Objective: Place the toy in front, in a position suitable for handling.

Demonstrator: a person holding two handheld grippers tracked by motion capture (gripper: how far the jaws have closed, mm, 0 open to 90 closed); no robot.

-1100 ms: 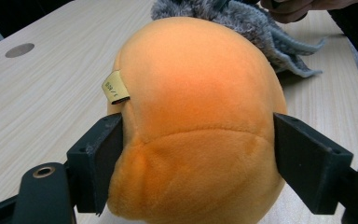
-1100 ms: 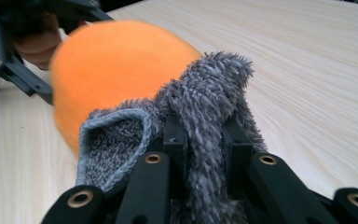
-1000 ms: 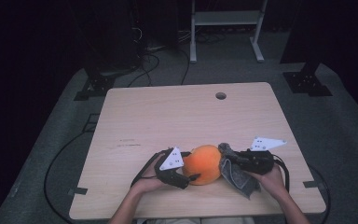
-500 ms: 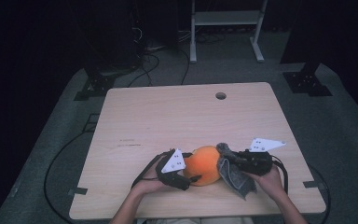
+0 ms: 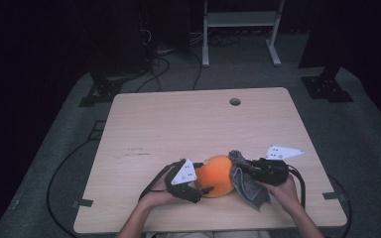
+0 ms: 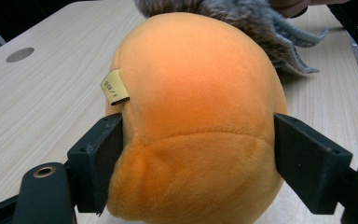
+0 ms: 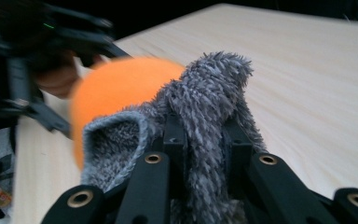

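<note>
1. Between the left gripper's jaws sits the round orange plush toy, both pads pressed against its sides.
2. Right gripper jaws are clamped on a fuzzy grey cloth.
3. Both lie at the lower centre of the wooden tabletop.

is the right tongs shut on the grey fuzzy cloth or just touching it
Shut on it. In the right gripper view the right tongs pinch a fold of the grey fuzzy cloth between closed jaws, beside the orange plush.

Pale wooden table on grey carpet, white metal stand in darkness behind.
</note>
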